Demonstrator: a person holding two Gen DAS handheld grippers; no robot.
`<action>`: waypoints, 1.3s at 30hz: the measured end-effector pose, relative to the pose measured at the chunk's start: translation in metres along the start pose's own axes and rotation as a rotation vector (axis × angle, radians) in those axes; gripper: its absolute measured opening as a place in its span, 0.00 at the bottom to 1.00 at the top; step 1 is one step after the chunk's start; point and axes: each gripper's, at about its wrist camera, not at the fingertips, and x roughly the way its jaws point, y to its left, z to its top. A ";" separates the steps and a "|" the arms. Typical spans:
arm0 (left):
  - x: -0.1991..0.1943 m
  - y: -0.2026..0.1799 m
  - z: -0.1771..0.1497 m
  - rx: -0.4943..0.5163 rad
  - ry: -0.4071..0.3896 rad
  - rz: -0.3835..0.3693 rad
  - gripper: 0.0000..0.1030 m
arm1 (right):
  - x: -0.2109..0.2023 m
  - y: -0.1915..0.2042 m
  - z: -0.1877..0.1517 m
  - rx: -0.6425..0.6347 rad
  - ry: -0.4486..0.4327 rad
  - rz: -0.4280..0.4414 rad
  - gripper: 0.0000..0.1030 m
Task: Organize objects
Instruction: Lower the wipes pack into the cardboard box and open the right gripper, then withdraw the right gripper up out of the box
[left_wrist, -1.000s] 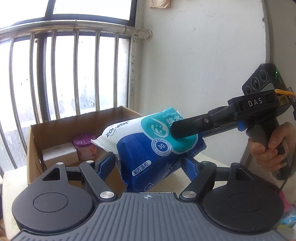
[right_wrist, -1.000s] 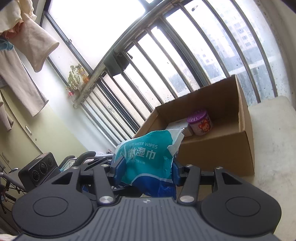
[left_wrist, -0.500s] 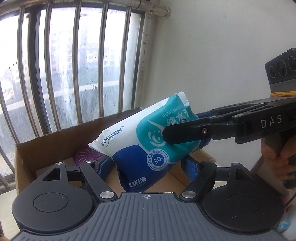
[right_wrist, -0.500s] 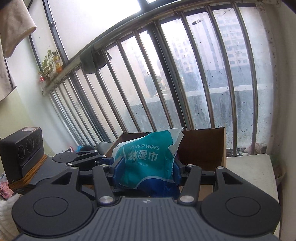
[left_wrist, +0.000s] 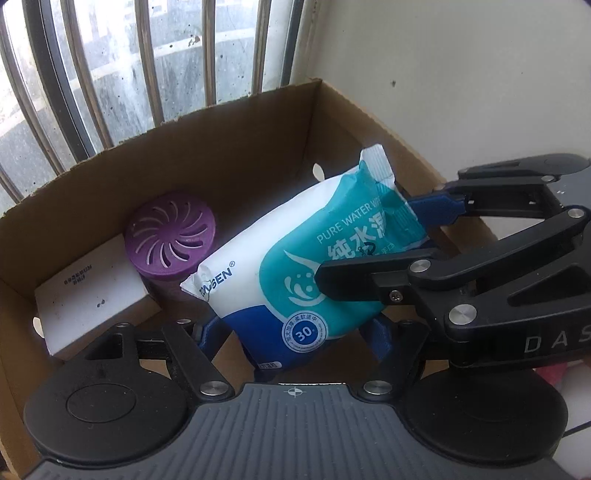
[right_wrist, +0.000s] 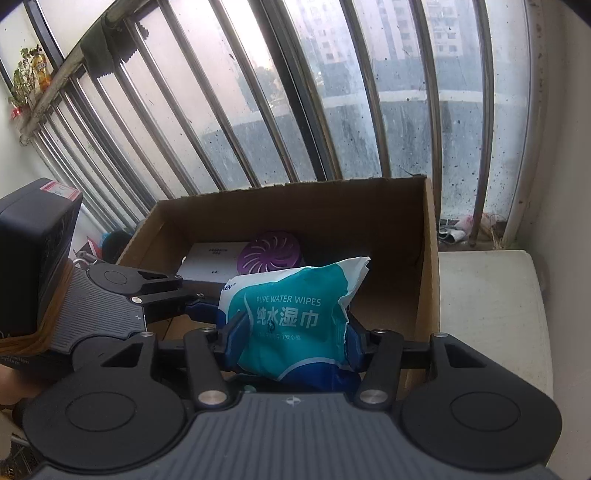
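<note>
A teal, white and blue pack of wet wipes (left_wrist: 295, 273) hangs over the open cardboard box (left_wrist: 236, 147), held by both grippers. My left gripper (left_wrist: 291, 332) is shut on its lower blue end. My right gripper (right_wrist: 291, 343) is shut on its teal end; it also shows in the left wrist view (left_wrist: 388, 258), reaching in from the right. The pack (right_wrist: 291, 314) is tilted, its sealed white end up. In the box stand a purple round air freshener (left_wrist: 170, 236) and a white carton (left_wrist: 88, 291), at the left.
The box (right_wrist: 428, 258) stands on a white surface (right_wrist: 491, 314) against a barred window (right_wrist: 332, 92) and a white wall (left_wrist: 461, 74). The right half of the box floor is bare under the pack.
Both grippers have carried the wipes pack forward from in front of the box to above its inside and tilted down; the box interior now shows from above.
</note>
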 end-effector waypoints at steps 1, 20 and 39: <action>0.002 -0.001 -0.001 0.014 0.009 0.008 0.69 | 0.001 0.002 0.000 -0.034 -0.001 -0.024 0.55; 0.010 -0.016 -0.005 0.207 0.067 0.077 0.49 | -0.011 0.011 -0.017 -0.222 -0.086 -0.185 0.58; 0.002 0.015 -0.006 -0.038 0.084 -0.033 0.48 | -0.026 -0.001 -0.028 -0.183 -0.111 -0.119 0.44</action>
